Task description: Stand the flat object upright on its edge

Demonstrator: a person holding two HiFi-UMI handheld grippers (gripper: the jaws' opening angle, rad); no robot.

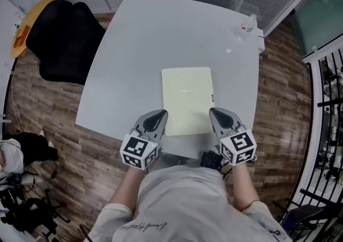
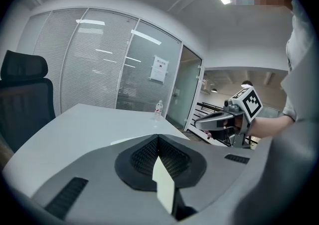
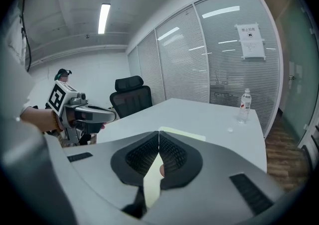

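A pale yellow flat object [image 1: 187, 100] lies flat on the grey table [image 1: 161, 27], close to its near edge. My left gripper [image 1: 161, 113] rests at the object's near left edge and my right gripper [image 1: 213, 111] at its near right edge. Both are shut, tips pointing away from me. In the left gripper view the jaws [image 2: 158, 137] meet in a thin seam, with the flat object [image 2: 132, 140] just beyond them and a pale sliver showing below the seam. The right gripper view shows the same shut jaws [image 3: 159, 133] and the flat object [image 3: 185, 133] ahead.
A water bottle [image 1: 247, 24] stands at the table's far right corner, with a small cap [image 1: 229, 51] lying near it. A black office chair [image 1: 64, 37] stands left of the table. Glass walls with blinds lie behind, and a metal rack [image 1: 327, 101] is at the right.
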